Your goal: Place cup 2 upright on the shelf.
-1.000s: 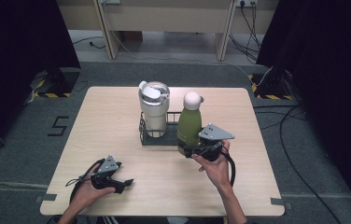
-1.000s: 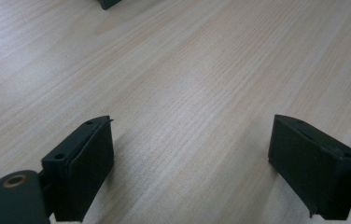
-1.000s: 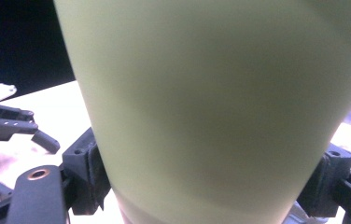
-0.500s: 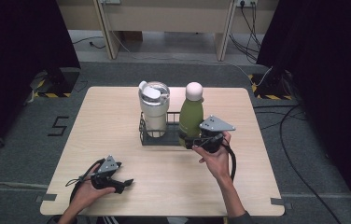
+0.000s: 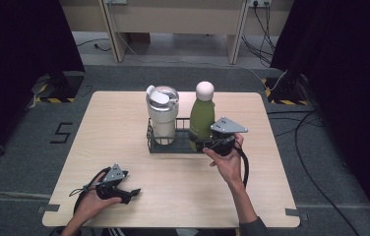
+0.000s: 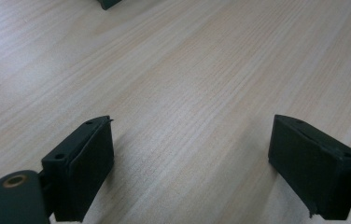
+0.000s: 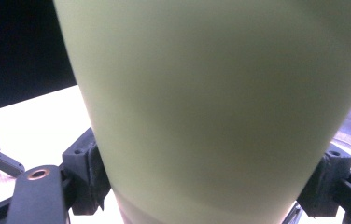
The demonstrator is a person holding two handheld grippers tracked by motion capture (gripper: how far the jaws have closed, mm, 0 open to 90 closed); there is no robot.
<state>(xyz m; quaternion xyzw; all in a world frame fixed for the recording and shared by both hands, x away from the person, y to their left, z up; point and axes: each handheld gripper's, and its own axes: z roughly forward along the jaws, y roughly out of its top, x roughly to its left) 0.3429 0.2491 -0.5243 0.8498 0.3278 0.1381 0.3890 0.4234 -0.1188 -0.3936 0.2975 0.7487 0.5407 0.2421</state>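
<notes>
A green bottle (image 5: 201, 118) with a round white cap stands upright at the right end of a black wire basket (image 5: 152, 141); whether its base rests on the basket floor is hidden. My right gripper (image 5: 205, 143) is shut on the bottle's lower body from the near side. In the right gripper view the green bottle (image 7: 220, 107) sits between both pads (image 7: 87, 172). A white lidded tumbler (image 5: 162, 113) occupies the basket's left end. My left gripper (image 5: 133, 193) rests low at the table's front left, open, with only bare wood between its fingers (image 6: 82, 163).
The light wooden table (image 5: 114, 123) has free room on all sides of the basket. Dark floor with cables surrounds the table, and black curtains hang at left and right.
The bottle and my right gripper have shifted slightly away from the person, into the basket's right end. The left hand has stayed put.
</notes>
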